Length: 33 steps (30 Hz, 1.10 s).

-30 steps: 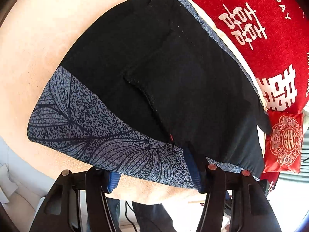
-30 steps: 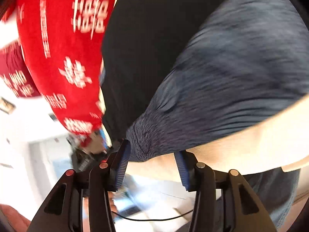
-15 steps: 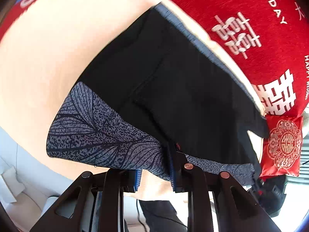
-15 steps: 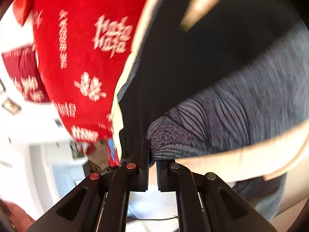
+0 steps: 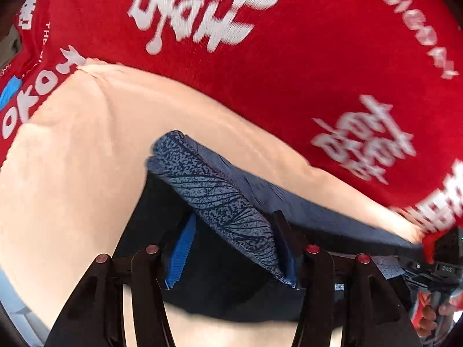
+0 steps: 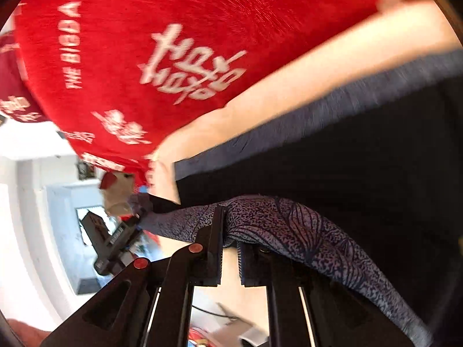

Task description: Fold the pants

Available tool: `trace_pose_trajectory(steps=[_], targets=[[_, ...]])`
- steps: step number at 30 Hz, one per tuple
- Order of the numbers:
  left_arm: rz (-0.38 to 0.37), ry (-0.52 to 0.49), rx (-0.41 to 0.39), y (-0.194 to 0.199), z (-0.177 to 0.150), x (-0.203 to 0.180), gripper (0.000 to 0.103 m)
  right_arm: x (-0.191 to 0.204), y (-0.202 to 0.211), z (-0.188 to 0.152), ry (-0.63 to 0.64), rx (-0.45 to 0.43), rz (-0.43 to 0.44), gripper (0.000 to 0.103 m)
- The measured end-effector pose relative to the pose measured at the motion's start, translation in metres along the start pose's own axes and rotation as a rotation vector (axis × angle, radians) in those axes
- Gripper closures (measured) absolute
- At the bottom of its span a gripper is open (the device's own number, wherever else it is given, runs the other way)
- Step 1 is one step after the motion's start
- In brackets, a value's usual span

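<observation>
Pants point(image 5: 220, 202) found on the cream bed cover point(image 5: 72, 173), black with a blue leaf-print hem band, one printed edge lifted and doubled back over the black cloth. Red blanket point(image 5: 289, 72) with white lettering lying past the pants, touching the cream cover along its far side.

Left tongs point(image 5: 231, 257): jaws partly spread, just been opening; printed hem band lying between them, resting against the right blue pad, the left pad standing clear of the cloth. Not pinching.

Right tongs point(image 6: 230, 228): jaws nearly pressed together, a narrow gap showing lower down; printed hem point(image 6: 289, 228) draped across the tips and caught between them. Jaws just eased open a trifle, cloth between them. Hem band trailing from the tips down to the right, over the black cloth of the pants.

Second handheld device point(image 6: 115, 240) seen beside the pants in the right wrist view, blurred. Both views smeared by motion.
</observation>
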<state>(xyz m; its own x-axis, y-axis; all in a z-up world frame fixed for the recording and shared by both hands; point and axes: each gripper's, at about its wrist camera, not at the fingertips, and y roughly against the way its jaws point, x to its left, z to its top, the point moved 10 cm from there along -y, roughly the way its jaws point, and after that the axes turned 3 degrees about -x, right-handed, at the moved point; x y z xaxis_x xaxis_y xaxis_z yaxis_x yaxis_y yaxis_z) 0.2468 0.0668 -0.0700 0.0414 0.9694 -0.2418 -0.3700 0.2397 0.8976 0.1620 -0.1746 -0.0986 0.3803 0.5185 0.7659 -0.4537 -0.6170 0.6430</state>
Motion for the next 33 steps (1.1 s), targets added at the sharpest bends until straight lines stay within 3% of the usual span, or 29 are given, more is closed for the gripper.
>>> trace_pose_trajectory(steps=[3,6,8,10,11,14,15,16,17,20,24,25,29,31,33], targets=[[0.112,-0.023,0.027,-0.051,0.009,0.007,0.048,-0.025,-0.036,0.030,0.006,0.054,-0.081,0.087],[0.160,-0.008,0.038,-0.065,0.011,0.015,0.044,-0.043,-0.065,0.046,-0.003,0.087,-0.126,0.082],[0.176,0.005,0.028,-0.054,0.012,0.016,0.044,-0.031,-0.063,0.046,0.040,0.084,-0.135,0.066],[0.195,0.001,0.010,-0.037,0.014,0.016,0.044,-0.008,-0.052,0.039,0.173,0.068,-0.189,0.030],[0.210,-0.012,0.000,-0.029,0.013,0.015,0.044,0.004,-0.046,0.035,0.242,0.056,-0.218,0.027],[0.203,-0.065,0.030,-0.022,0.001,0.004,0.044,0.036,-0.040,0.019,0.373,0.038,-0.208,0.028],[0.189,-0.087,0.053,-0.024,-0.006,-0.003,0.044,0.040,-0.045,0.017,0.385,0.051,-0.198,0.041],[0.177,-0.112,0.079,-0.031,-0.015,-0.011,0.044,0.041,-0.054,0.011,0.400,0.074,-0.201,0.062],[0.175,-0.140,0.098,-0.039,-0.023,-0.020,0.044,0.040,-0.067,0.008,0.417,0.098,-0.220,0.067],[0.194,-0.138,0.098,-0.069,-0.024,-0.029,0.044,0.025,-0.107,0.019,0.444,0.130,-0.301,0.068],[0.229,-0.121,0.053,-0.096,-0.003,-0.029,0.043,0.019,-0.126,0.063,0.404,0.039,-0.293,0.071],[0.235,-0.133,0.046,-0.098,0.001,-0.031,0.038,0.016,-0.126,0.073,0.380,0.022,-0.300,0.071],[0.257,-0.172,0.076,-0.089,-0.002,-0.041,0.037,0.014,-0.101,0.100,0.286,-0.069,-0.284,0.066],[0.244,-0.193,0.103,-0.078,-0.011,-0.050,0.037,0.016,-0.082,0.097,0.254,-0.081,-0.241,0.053],[0.241,-0.239,0.119,-0.062,-0.026,-0.059,0.037,0.015,-0.058,0.080,0.254,-0.084,-0.210,0.050]])
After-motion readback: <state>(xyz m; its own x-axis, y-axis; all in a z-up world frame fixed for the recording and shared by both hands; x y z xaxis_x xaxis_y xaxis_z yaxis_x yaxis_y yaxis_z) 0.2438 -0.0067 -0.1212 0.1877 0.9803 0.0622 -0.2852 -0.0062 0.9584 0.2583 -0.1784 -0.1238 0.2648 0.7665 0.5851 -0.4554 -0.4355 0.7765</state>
